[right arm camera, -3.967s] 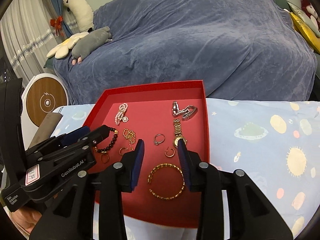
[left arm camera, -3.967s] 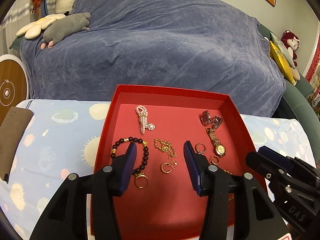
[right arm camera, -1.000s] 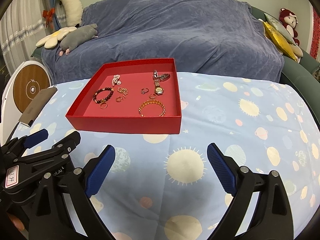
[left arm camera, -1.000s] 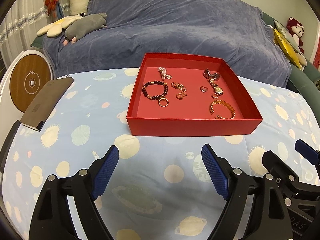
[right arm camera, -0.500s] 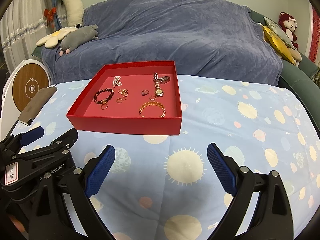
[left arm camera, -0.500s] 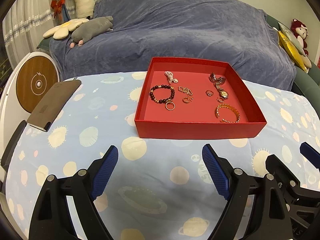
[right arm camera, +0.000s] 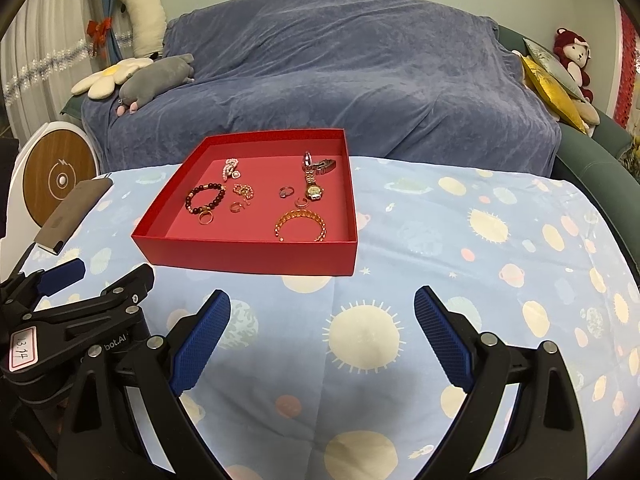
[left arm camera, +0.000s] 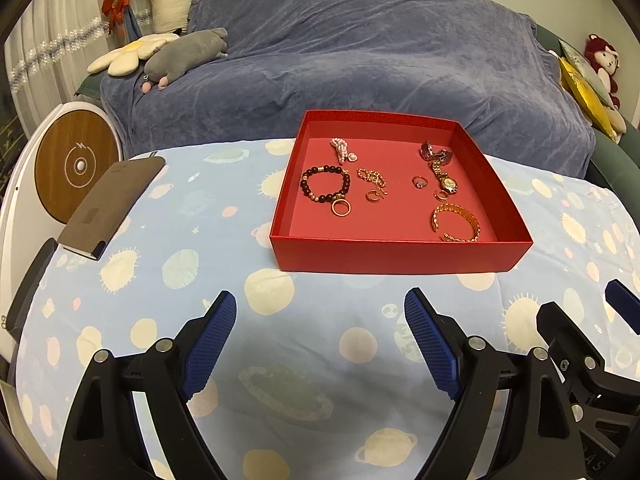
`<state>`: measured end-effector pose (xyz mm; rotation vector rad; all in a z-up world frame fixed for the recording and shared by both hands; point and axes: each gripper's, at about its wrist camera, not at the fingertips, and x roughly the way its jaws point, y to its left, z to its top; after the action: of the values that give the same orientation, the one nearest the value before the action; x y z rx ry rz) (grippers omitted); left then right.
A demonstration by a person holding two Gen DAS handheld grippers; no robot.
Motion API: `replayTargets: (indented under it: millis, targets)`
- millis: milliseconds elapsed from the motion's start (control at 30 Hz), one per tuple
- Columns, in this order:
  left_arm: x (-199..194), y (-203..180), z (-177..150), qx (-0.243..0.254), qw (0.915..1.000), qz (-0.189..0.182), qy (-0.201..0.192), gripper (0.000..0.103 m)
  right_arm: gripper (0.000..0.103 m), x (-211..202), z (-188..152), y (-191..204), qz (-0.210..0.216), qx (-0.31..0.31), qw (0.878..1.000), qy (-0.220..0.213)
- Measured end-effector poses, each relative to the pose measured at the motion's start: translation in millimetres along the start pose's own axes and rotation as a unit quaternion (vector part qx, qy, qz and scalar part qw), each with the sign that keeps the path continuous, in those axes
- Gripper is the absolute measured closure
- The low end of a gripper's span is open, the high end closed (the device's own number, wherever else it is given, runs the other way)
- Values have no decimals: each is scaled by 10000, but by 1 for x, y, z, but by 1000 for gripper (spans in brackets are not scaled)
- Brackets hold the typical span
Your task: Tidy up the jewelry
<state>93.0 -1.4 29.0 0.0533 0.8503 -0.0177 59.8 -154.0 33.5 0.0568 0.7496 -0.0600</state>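
A red box (left arm camera: 396,257) (right arm camera: 248,256) stands on the blue patterned tablecloth and holds several pieces of jewelry. Inside lie a dark bead bracelet (left arm camera: 325,186) (right arm camera: 203,199), a pearl clip (left arm camera: 341,149), a gold chain (left arm camera: 372,176), a gold watch (left arm camera: 444,178) (right arm camera: 312,184), a gold bangle (left arm camera: 456,222) (right arm camera: 300,225) and small rings. My left gripper (left arm camera: 320,338) hovers open over the cloth in front of the box, nothing between its blue pads. My right gripper (right arm camera: 322,332) is open too, equally short of the box, with the left one beside it at the left.
A brown case (left arm camera: 112,206) lies on the cloth's left side, by a round wooden-faced device (left arm camera: 76,166). Behind the table is a sofa under a blue-grey throw (left arm camera: 360,60) with plush toys (left arm camera: 180,54) and cushions (right arm camera: 556,80).
Both grippers have drawn back from over the box, which now sits well ahead of them, and their jaws have spread wide. Over the last second the views barely shift.
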Motion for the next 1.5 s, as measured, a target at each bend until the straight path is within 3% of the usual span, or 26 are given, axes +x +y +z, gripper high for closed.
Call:
replayTargets:
  millis: [533,1067,1333,1500]
  targets:
    - [-13,0,-1,20,9987,49,-514,20,12,-7,1,1,6,40,9999,-122]
    - [-5,1,-3,-107,9999,35,-125,20,12,-9,1,5,-77,-118,9998,-139]
    - [-7,-1,-3,28,9996,84,-261,20,12,-7,0,6,-73,-131,9998,-134]
    - [-4,0,-2,0,9999,70,-139,20,12,-7,0,6,-62,-127,9998,-131]
